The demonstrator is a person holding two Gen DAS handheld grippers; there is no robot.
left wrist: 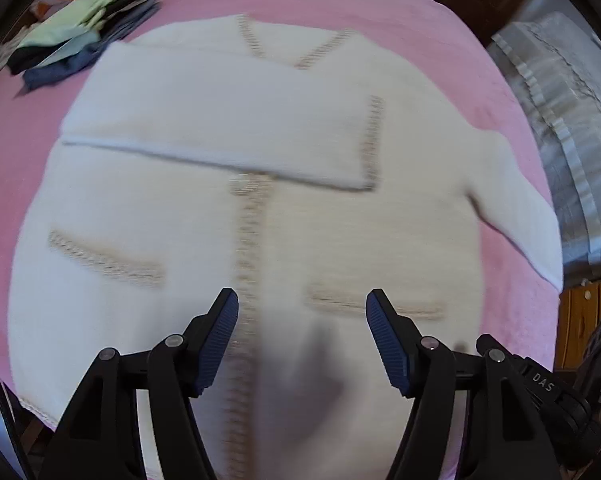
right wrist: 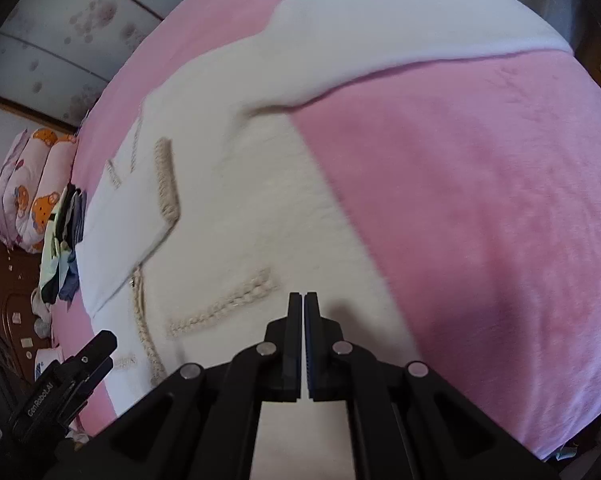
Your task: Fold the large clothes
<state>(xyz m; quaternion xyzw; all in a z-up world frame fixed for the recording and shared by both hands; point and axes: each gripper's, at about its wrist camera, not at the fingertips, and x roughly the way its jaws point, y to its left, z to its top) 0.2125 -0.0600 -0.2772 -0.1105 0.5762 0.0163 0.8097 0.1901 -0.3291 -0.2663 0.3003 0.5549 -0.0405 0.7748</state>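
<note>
A large white knit cardigan [left wrist: 148, 208] with beige braided trim lies flat on a pink bed cover [left wrist: 340, 4]. One sleeve [left wrist: 220, 120] is folded across the chest; the other sleeve [left wrist: 516, 208] stretches out to the right. My left gripper [left wrist: 302, 304] is open and empty above the lower front, near the button placket. In the right wrist view the cardigan [right wrist: 240, 208] fills the middle, its outstretched sleeve [right wrist: 380, 36] at the top. My right gripper [right wrist: 303, 300] is shut and empty above the cardigan's hem side. The left gripper [right wrist: 100, 344] shows at lower left.
A stack of folded clothes [left wrist: 88, 28] lies at the bed's far left, also in the right wrist view [right wrist: 62, 256]. Bear-print pillows [right wrist: 28, 188] lie beyond it. A grey bedding pile [left wrist: 560, 112] and wooden furniture [left wrist: 584, 308] stand at the right.
</note>
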